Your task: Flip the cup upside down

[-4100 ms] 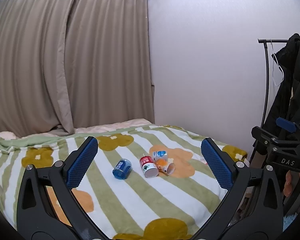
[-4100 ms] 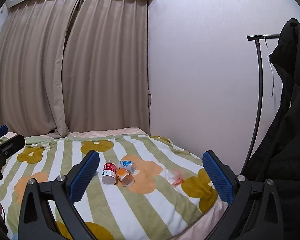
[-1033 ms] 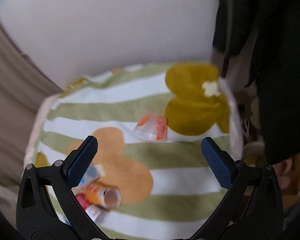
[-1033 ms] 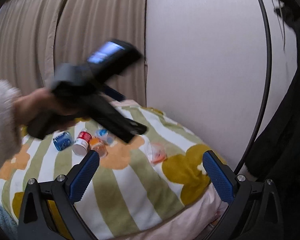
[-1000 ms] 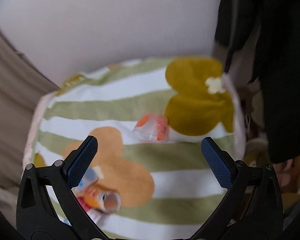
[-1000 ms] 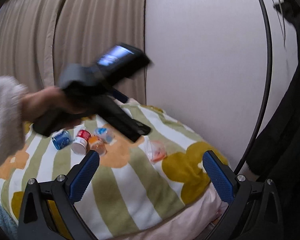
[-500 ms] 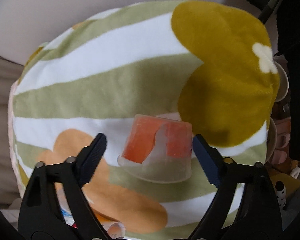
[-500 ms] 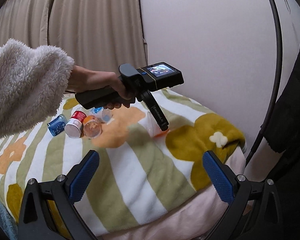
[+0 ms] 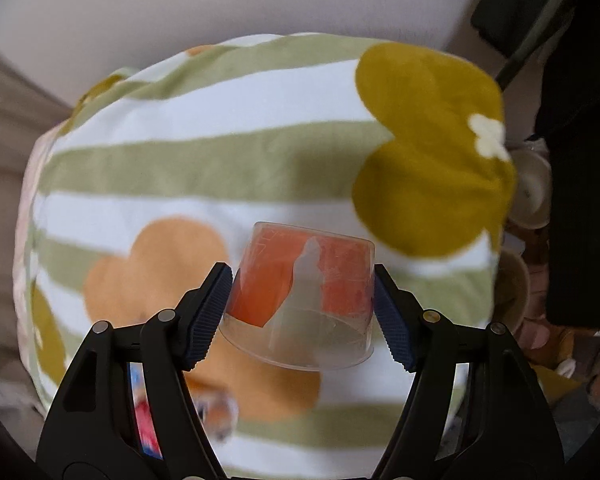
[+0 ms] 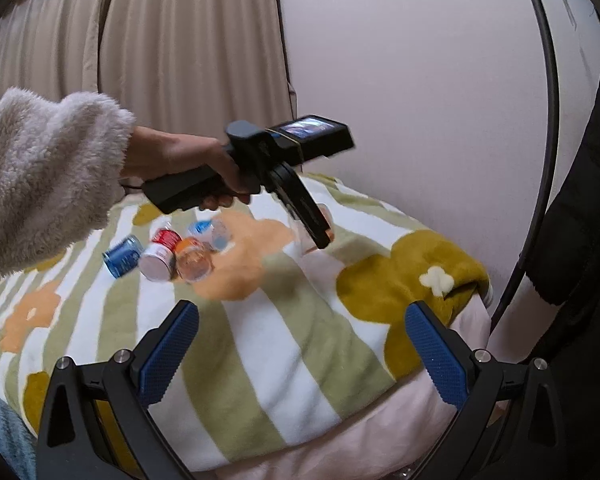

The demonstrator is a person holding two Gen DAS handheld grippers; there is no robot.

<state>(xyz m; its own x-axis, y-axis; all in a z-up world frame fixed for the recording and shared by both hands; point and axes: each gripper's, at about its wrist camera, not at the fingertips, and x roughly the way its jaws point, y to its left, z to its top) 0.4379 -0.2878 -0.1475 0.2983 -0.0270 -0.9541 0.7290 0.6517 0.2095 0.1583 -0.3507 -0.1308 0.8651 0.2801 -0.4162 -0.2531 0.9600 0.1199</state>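
Note:
A clear plastic cup with an orange label (image 9: 306,294) sits between the blue pads of my left gripper (image 9: 302,318). Both pads touch its sides, so the gripper is shut on it. The cup's wide rim faces me and its narrow base points away. In the right wrist view the left gripper (image 10: 316,232) hangs over the striped blanket (image 10: 284,344), and the cup (image 10: 324,216) shows only partly behind its fingers. My right gripper (image 10: 302,352) is open and empty, low over the blanket's near edge.
Several small cups and cans (image 10: 168,254) lie in a cluster on the blanket to the left. A black coat (image 10: 580,184) hangs on a rack at the right. Wall and curtain stand behind the bed. Bowls (image 9: 532,188) sit on the floor beyond the bed's edge.
My left gripper has moved down onto the clear cup and its jaws have closed from wide open to touching the cup's sides. The right gripper has hardly moved.

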